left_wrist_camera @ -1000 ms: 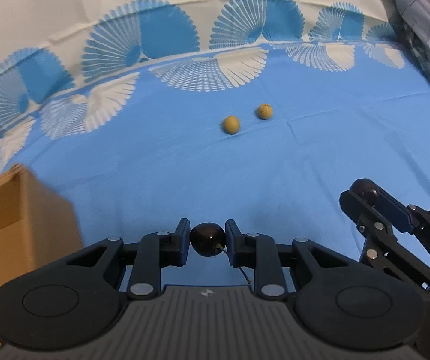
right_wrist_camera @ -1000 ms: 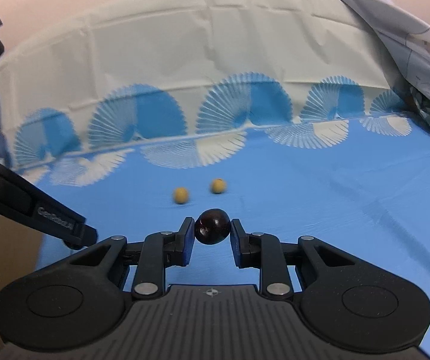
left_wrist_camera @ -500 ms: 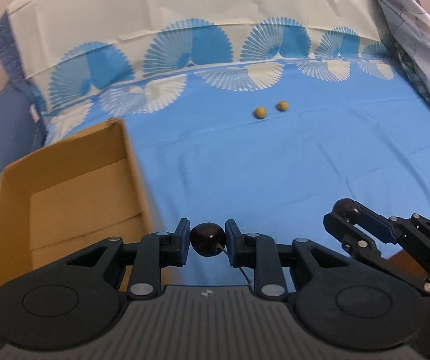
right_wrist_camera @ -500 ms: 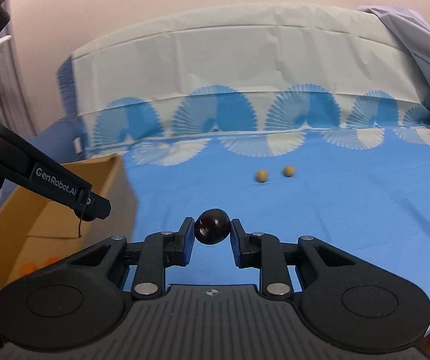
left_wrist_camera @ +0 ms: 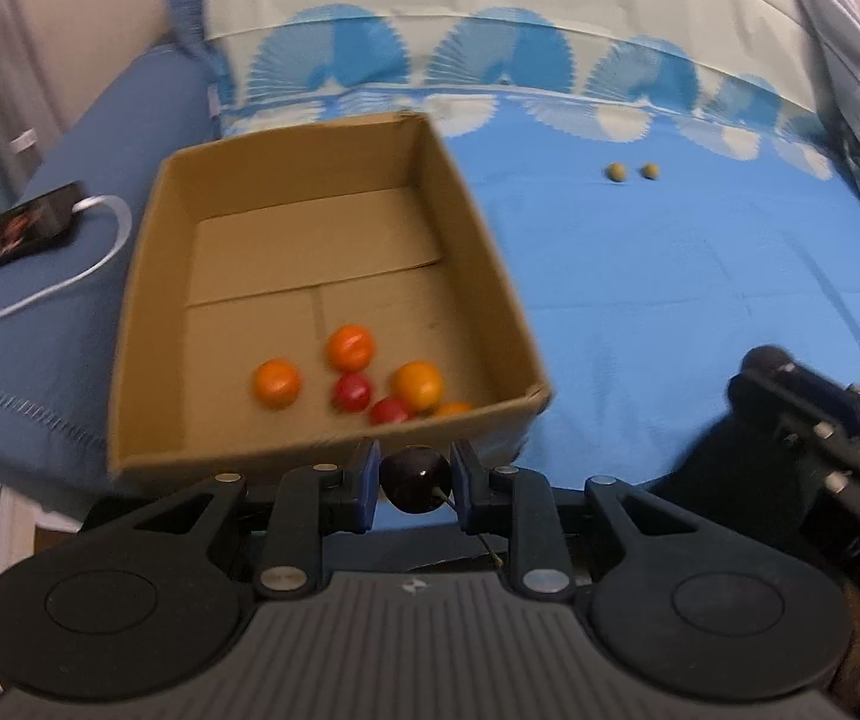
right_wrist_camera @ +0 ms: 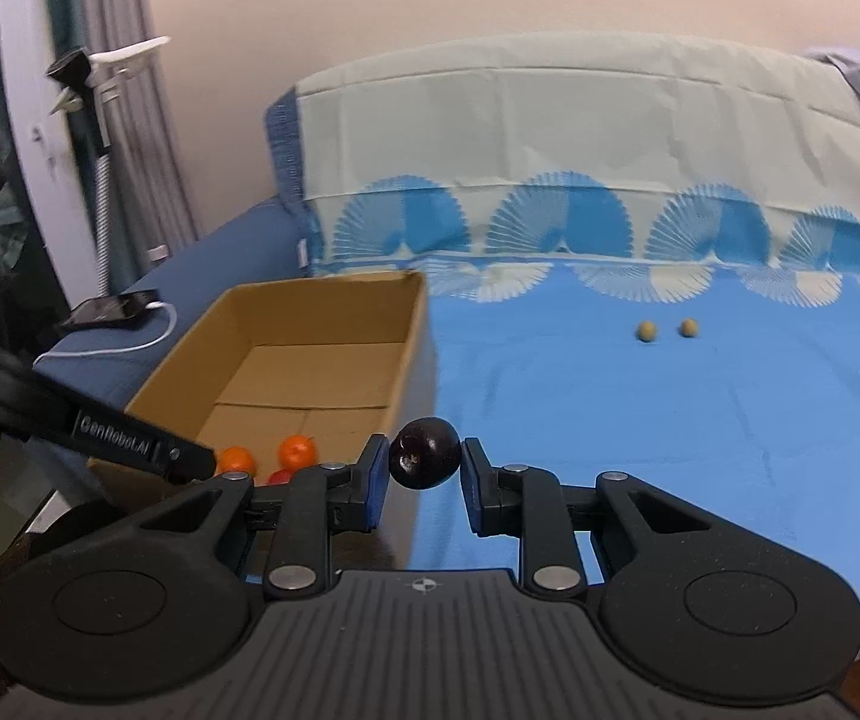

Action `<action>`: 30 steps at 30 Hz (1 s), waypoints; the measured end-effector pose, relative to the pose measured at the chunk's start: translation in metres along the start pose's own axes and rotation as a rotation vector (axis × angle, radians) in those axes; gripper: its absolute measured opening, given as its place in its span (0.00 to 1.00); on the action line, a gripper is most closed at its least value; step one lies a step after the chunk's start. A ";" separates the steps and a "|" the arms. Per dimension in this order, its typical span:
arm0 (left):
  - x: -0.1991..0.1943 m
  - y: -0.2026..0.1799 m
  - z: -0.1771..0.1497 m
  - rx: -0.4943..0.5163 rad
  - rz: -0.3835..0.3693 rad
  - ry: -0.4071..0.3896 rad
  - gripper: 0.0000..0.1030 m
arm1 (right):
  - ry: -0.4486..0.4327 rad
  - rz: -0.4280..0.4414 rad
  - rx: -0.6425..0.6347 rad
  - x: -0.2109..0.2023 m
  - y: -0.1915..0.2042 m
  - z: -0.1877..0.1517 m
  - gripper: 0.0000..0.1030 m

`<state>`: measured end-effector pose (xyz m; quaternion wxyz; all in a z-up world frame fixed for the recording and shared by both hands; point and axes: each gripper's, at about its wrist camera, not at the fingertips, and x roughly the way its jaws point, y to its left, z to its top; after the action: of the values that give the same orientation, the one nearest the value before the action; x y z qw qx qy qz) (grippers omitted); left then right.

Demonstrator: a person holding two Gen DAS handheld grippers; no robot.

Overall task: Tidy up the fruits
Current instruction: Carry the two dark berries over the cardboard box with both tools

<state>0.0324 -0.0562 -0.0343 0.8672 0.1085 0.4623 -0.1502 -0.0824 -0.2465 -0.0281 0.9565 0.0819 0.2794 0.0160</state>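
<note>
While both grippers clamp dark cherries, the left gripper (left_wrist_camera: 413, 480) pinches its cherry (left_wrist_camera: 414, 478) at lower centre, just below the near wall of the box (left_wrist_camera: 508, 324). Right gripper (right_wrist_camera: 423, 477) grips its cherry (right_wrist_camera: 425, 453) at lower centre, beside the box's right wall. Orange and red fruits (left_wrist_camera: 348, 348) sit in the box; two small tan fruits (left_wrist_camera: 616, 172) lie upper right on the blue sheet (left_wrist_camera: 670, 300).

My left camera looks steeply down into the cardboard box (left_wrist_camera: 333, 276), close. My right looks shallower, from its right; both share box and blue cloth (right_wrist_camera: 670, 420).
</note>
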 end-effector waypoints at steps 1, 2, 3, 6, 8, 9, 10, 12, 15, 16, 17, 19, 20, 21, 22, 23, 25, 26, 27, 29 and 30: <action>-0.003 0.006 -0.006 -0.009 0.005 -0.004 0.27 | 0.000 0.001 -0.007 -0.002 0.005 0.000 0.26; -0.007 0.012 -0.012 -0.020 0.012 -0.008 0.27 | -0.001 0.003 -0.015 -0.005 0.009 -0.001 0.26; -0.010 0.016 -0.017 -0.029 0.019 -0.014 0.27 | -0.002 0.005 -0.025 -0.008 0.015 -0.002 0.26; -0.018 0.026 -0.030 -0.050 0.027 -0.034 0.27 | -0.003 0.008 -0.052 -0.016 0.027 -0.004 0.26; -0.023 0.031 -0.038 -0.060 0.025 -0.046 0.27 | 0.000 0.008 -0.066 -0.018 0.033 -0.004 0.26; -0.024 0.033 -0.041 -0.065 0.022 -0.051 0.27 | 0.000 0.007 -0.073 -0.019 0.037 -0.004 0.26; -0.025 0.034 -0.042 -0.067 0.018 -0.054 0.27 | -0.001 0.007 -0.080 -0.021 0.040 -0.004 0.26; -0.027 0.037 -0.046 -0.074 0.006 -0.057 0.27 | -0.004 0.006 -0.094 -0.023 0.045 -0.005 0.26; -0.029 0.042 -0.048 -0.084 -0.007 -0.063 0.27 | -0.009 0.002 -0.110 -0.025 0.052 -0.004 0.26; -0.029 0.043 -0.049 -0.088 -0.010 -0.065 0.27 | -0.010 0.002 -0.114 -0.026 0.052 -0.004 0.26; -0.030 0.044 -0.049 -0.092 -0.013 -0.069 0.27 | -0.010 0.001 -0.118 -0.025 0.054 -0.003 0.26; -0.031 0.045 -0.049 -0.098 -0.018 -0.074 0.27 | -0.009 -0.002 -0.125 -0.025 0.056 -0.002 0.26; -0.031 0.047 -0.049 -0.102 -0.021 -0.076 0.27 | -0.007 -0.002 -0.127 -0.024 0.057 -0.001 0.26; -0.032 0.047 -0.050 -0.106 -0.023 -0.076 0.27 | -0.005 -0.002 -0.130 -0.024 0.059 -0.002 0.26; -0.031 0.048 -0.050 -0.109 -0.024 -0.076 0.27 | -0.003 -0.002 -0.133 -0.024 0.060 -0.001 0.26; -0.031 0.049 -0.050 -0.113 -0.026 -0.075 0.27 | -0.001 -0.002 -0.137 -0.023 0.061 -0.002 0.26; -0.031 0.051 -0.051 -0.120 -0.027 -0.074 0.27 | 0.002 0.001 -0.142 -0.023 0.062 -0.002 0.26; -0.031 0.052 -0.051 -0.122 -0.028 -0.073 0.27 | 0.004 0.001 -0.145 -0.022 0.062 -0.001 0.26; -0.030 0.053 -0.051 -0.124 -0.028 -0.072 0.27 | 0.005 0.001 -0.147 -0.023 0.063 -0.002 0.26; -0.029 0.053 -0.050 -0.127 -0.029 -0.069 0.27 | 0.007 0.002 -0.149 -0.022 0.063 -0.002 0.26; -0.028 0.054 -0.050 -0.127 -0.030 -0.069 0.27 | 0.008 0.002 -0.149 -0.021 0.062 -0.001 0.26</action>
<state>-0.0016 0.0151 -0.0356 0.8854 0.0409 0.4424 -0.1370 -0.1003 -0.1864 -0.0076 0.9588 0.0108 0.2815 0.0379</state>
